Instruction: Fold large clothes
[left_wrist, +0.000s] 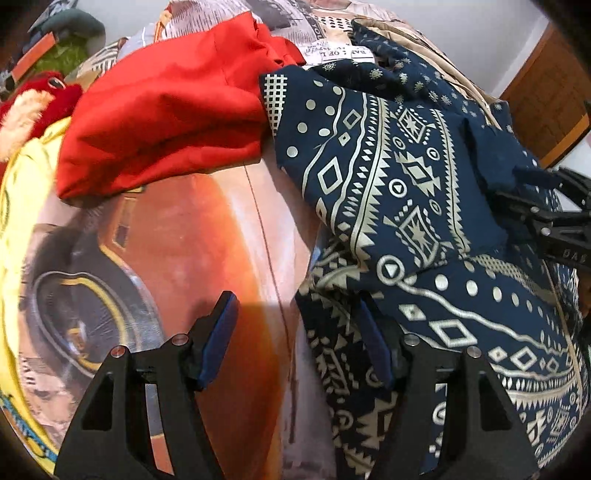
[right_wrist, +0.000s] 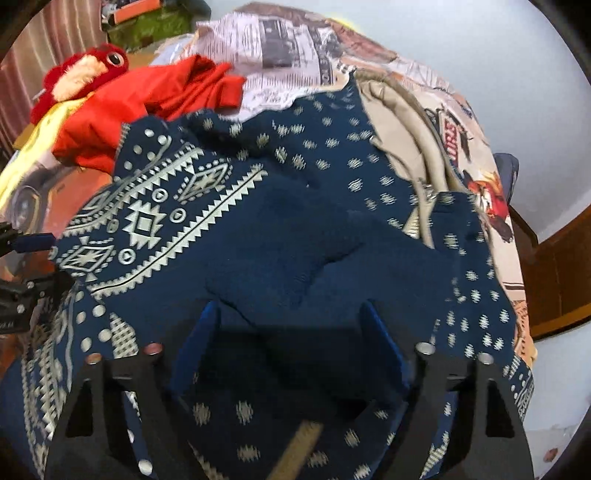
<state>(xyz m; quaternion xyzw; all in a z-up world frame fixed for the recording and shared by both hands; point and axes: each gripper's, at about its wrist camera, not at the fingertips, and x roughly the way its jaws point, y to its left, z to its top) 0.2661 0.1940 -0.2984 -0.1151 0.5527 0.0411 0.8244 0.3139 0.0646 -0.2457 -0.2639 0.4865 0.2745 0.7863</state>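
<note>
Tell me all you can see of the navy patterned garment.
The navy garment is thin woven-looking cloth, printed in cream: one part with bands of diamonds, zigzags and dots, another with small scattered motifs. It lies crumpled and partly folded over itself on the printed bedsheet, beside the red cloth and against a beige garment. The left gripper is open at its edge, one finger over the cloth. The right gripper is open above a plain fold.

Bed (left_wrist: 229, 236) with printed cover: orange car with wheel near left, newspaper-type print far.
Directly on it:
- navy patterned garment (left_wrist: 406, 177), right, bunched
- red garment (left_wrist: 166, 122), far left, crumpled, touching navy one
- beige garment (right_wrist: 402, 122), far right, partly under navy
- red plush toy (right_wrist: 85, 70), far left
- yellow cloth (left_wrist: 22, 206), left edge
</note>
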